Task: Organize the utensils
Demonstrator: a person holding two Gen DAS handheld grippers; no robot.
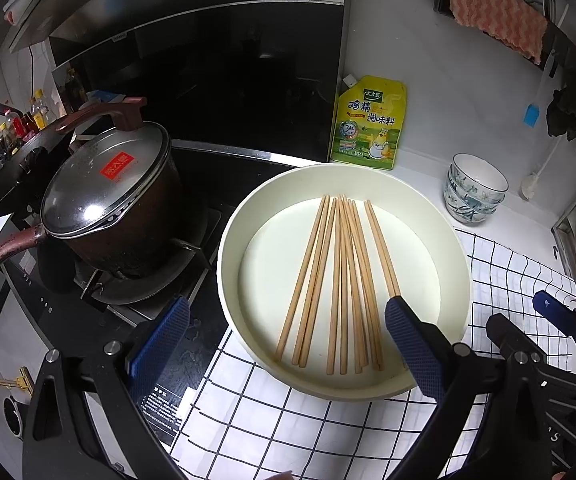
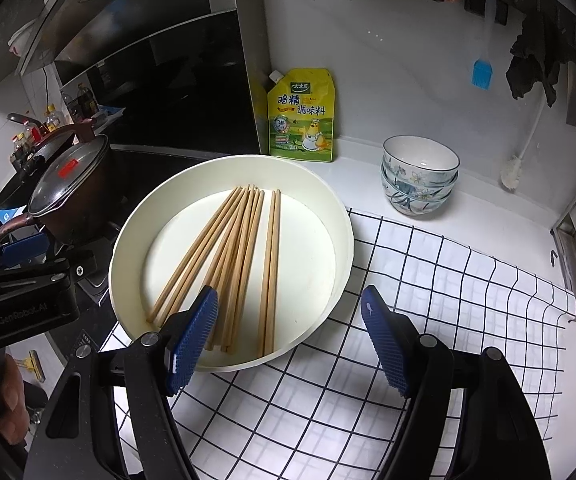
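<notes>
Open room on the checkered side, clutter everywhere else

The white-and-black checkered cloth [image 2: 428, 280] right of the round white tray [image 2: 330, 216] is bare, so a tool gets through there. The dark lidded pot [image 1: 112, 208] crowds the left, the yellow seasoning pouch [image 2: 302, 116] and stacked floral bowls [image 2: 420, 176] block behind.

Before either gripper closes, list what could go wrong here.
1. The chopsticks lie fanned and overlapping in the white tray; a pinch may take several or scatter them.
2. The tray sits partly on the stove edge beside the lidded pot; a push could slide it.
</notes>
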